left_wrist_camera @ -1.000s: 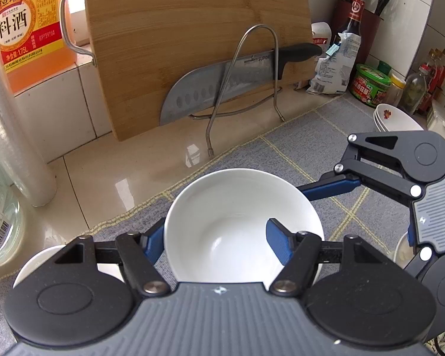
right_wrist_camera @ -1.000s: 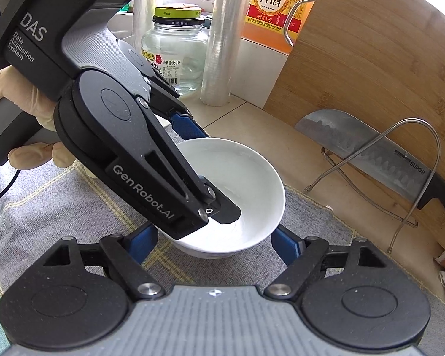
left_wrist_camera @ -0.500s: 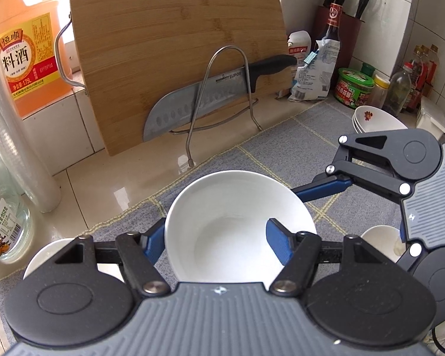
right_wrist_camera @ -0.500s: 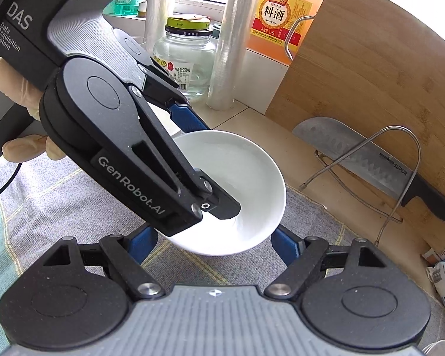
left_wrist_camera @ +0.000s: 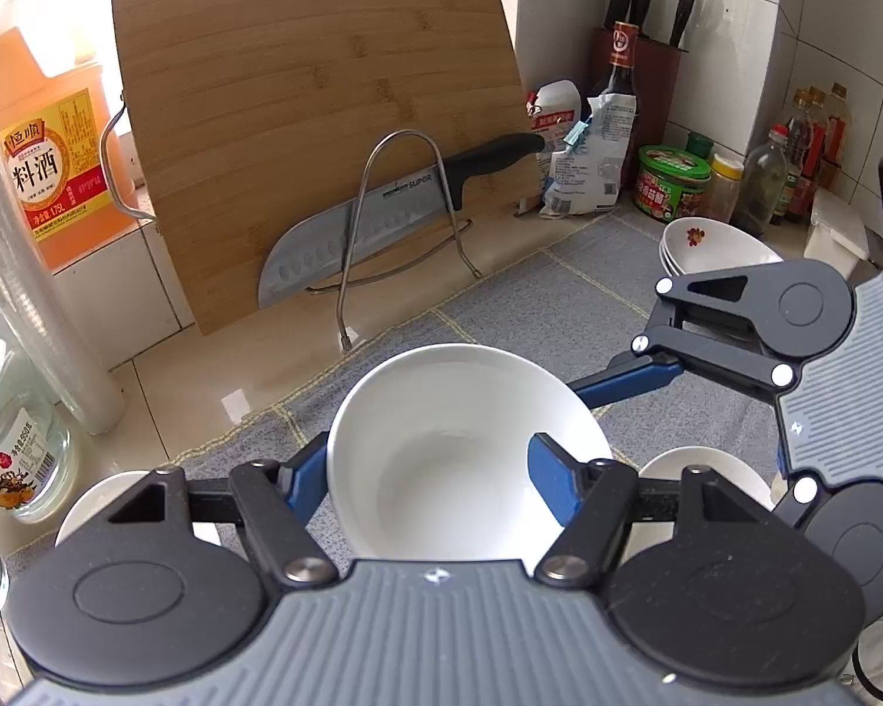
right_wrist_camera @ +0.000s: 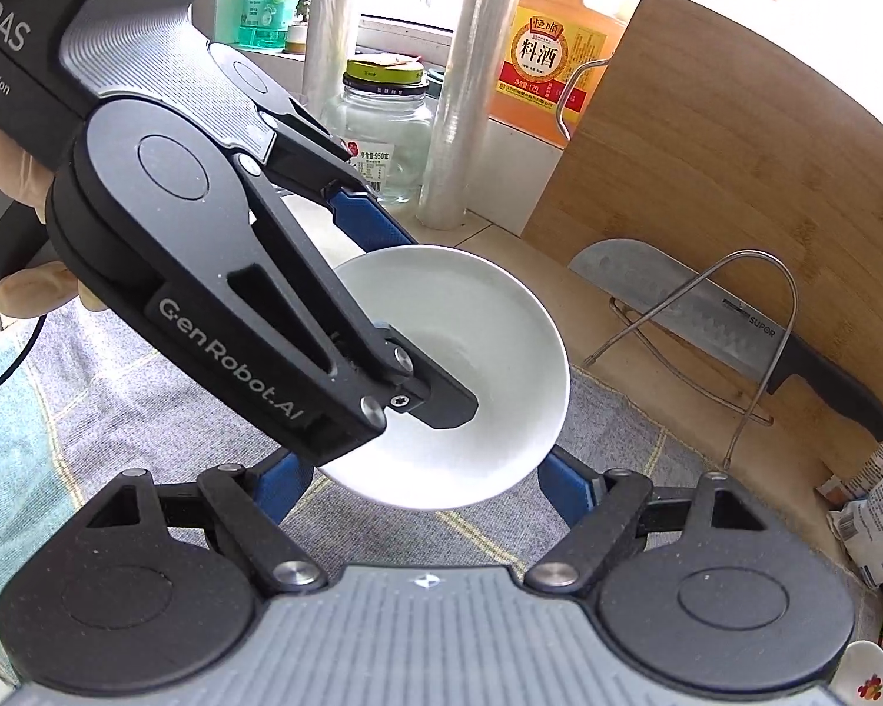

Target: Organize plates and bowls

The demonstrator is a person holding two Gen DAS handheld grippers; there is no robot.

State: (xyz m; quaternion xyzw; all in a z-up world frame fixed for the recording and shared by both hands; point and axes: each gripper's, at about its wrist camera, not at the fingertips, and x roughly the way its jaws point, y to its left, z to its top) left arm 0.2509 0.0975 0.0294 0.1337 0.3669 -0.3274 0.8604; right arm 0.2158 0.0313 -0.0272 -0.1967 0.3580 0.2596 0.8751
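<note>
Left wrist view, left to right. An orange cooking wine jug [left_wrist_camera: 44,135] is seen on the tiled ledge, with a roll of cling film [left_wrist_camera: 41,294] and a glass jar [left_wrist_camera: 12,459] below it on the counter. A bamboo cutting board [left_wrist_camera: 318,117] is leaned against the wall; a SUPOR knife [left_wrist_camera: 382,209] is propped on it in a wire stand [left_wrist_camera: 394,206].

The plain white bowl [left_wrist_camera: 459,447] is glossy, deep and empty, with no pattern. It is held clear of the grey checked mat [left_wrist_camera: 559,288], gripped at its near rim by the left gripper [left_wrist_camera: 435,476]: one blue finger [left_wrist_camera: 550,488] is seen inside the wall, the other outside it, jaws narrow on the rim. The bowl is tilted slightly.

Two more white dishes are partly hidden behind the gripper body, one at the left [left_wrist_camera: 88,500] and one at the right [left_wrist_camera: 706,470].

Further right, a stack of flower-printed bowls [left_wrist_camera: 712,247] is set on the mat near condiment bottles [left_wrist_camera: 794,170]. The right gripper [right_wrist_camera: 424,488] is positioned just beside the bowl, jaws spread wide, nothing held; in its own view the bowl [right_wrist_camera: 488,353] is seen between and above its fingers, without visible contact.
</note>
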